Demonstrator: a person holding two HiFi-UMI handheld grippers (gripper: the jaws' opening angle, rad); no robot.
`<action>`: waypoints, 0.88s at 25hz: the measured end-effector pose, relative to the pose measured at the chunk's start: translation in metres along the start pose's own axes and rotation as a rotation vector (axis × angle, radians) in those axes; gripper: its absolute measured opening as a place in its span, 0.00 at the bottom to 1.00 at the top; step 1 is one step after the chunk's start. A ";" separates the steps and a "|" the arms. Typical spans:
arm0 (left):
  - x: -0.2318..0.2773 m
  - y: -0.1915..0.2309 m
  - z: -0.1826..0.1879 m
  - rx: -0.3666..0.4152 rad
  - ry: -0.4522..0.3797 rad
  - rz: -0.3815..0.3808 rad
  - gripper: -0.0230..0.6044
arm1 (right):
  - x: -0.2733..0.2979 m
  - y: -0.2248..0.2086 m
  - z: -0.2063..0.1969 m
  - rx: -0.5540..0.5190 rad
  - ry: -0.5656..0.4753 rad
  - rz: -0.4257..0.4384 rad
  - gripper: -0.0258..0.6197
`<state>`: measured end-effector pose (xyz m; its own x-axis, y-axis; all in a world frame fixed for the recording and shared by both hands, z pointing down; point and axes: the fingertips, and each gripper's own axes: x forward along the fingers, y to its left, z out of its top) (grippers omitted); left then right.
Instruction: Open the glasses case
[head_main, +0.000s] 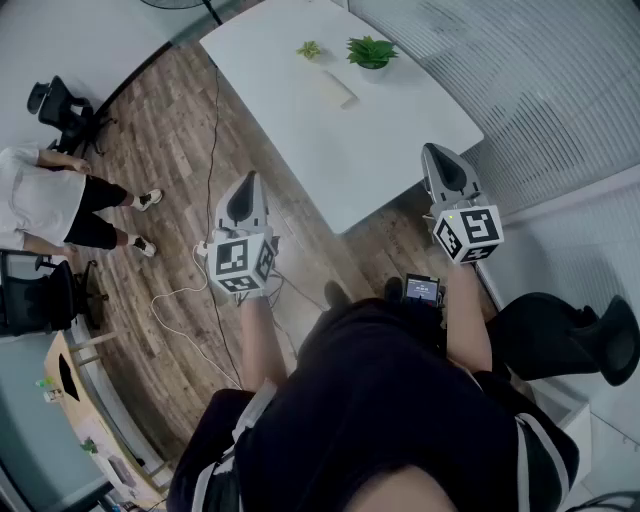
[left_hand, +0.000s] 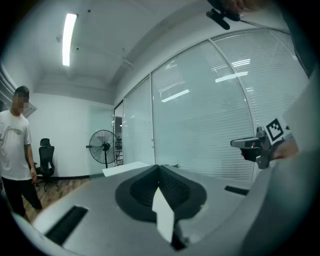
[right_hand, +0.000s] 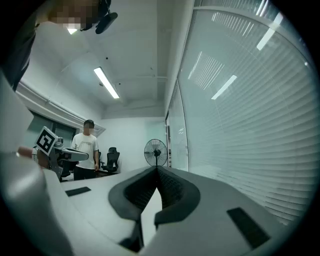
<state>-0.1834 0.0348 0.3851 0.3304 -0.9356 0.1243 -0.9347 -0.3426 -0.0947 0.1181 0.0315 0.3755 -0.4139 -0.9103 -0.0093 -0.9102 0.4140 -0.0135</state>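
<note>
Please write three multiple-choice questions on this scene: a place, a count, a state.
1. Where does the glasses case lie? A. on a shelf B. on the white table C. in a drawer
2. How many green plants stand on that table? A. one B. two C. four
3. In what state is the right gripper? A. jaws together, empty B. jaws wide apart C. jaws closed on the case
Answers: 1 B, the head view shows it on the tabletop; 2 B, a small one and a larger one; 3 A, its own view shows the jaws meeting with nothing between.
</note>
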 end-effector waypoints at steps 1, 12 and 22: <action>0.000 -0.001 0.000 0.000 0.000 -0.001 0.03 | -0.001 0.000 0.000 0.000 0.002 0.000 0.06; 0.000 -0.011 0.001 0.007 0.000 -0.010 0.03 | -0.009 -0.002 0.004 0.028 -0.029 0.017 0.06; -0.002 -0.033 0.003 0.026 0.013 -0.005 0.03 | -0.027 -0.014 0.001 0.048 -0.043 0.010 0.06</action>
<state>-0.1523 0.0476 0.3854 0.3328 -0.9329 0.1378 -0.9294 -0.3492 -0.1195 0.1422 0.0501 0.3752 -0.4210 -0.9055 -0.0526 -0.9038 0.4237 -0.0606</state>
